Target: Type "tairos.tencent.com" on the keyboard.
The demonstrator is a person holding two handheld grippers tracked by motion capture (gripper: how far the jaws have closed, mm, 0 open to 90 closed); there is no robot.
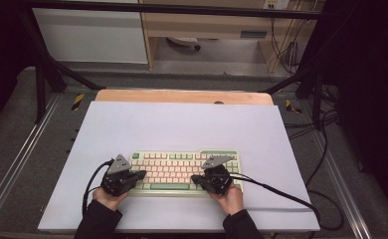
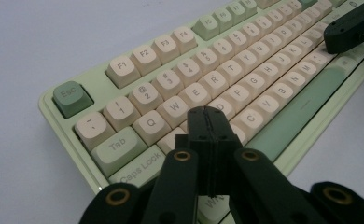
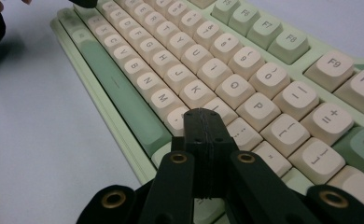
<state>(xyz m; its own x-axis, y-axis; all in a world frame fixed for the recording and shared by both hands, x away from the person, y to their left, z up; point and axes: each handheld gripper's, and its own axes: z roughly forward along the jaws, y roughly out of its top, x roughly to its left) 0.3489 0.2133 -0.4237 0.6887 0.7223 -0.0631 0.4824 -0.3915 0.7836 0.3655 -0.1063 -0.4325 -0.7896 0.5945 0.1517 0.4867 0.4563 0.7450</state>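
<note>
A pale green keyboard (image 1: 182,170) with cream keys and a green space bar lies near the front of the white table top. My left gripper (image 1: 141,175) is shut with nothing in it, its tip over the keyboard's left end. In the left gripper view the left gripper (image 2: 207,122) hangs over the home row by the Caps Lock key (image 2: 138,169). My right gripper (image 1: 194,178) is shut and empty too, low over the keyboard's right part. The right gripper (image 3: 203,122) hovers just below the K and L keys, near the space bar (image 3: 119,88).
The white sheet (image 1: 182,129) covers a wooden table whose far edge (image 1: 182,96) shows. Black cables (image 1: 291,196) trail from both grippers off the front and right. A metal frame (image 1: 43,84) surrounds the table, with more cables on the floor at the right.
</note>
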